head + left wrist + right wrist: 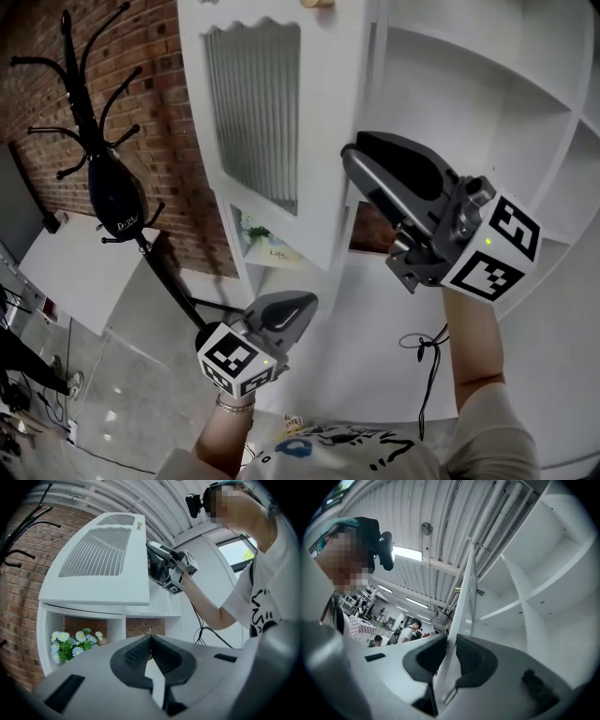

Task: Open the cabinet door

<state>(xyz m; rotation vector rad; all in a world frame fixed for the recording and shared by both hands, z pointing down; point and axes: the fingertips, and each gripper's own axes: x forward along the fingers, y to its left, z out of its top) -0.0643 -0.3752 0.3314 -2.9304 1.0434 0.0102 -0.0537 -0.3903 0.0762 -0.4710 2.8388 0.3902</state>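
Observation:
The white cabinet door (253, 103) with a ribbed glass panel stands swung out from the cabinet (487, 122). My right gripper (352, 155) reaches up to the door's free edge. In the right gripper view that edge (466, 588) runs up between the jaws, and my right gripper (451, 641) is shut on it, with both dark pads against the panel. From the left gripper view the door (101, 559) shows with the right gripper (150, 559) at its edge. My left gripper (305, 300) hangs lower, in front of the cabinet's base, shut (150, 638) and empty.
White shelves (525, 141) lie bare inside the cabinet. A pot of small flowers (70, 644) sits in the lower left compartment. A black coat rack (112, 178) stands at the left against the brick wall. A black cable (427, 352) hangs below my right forearm.

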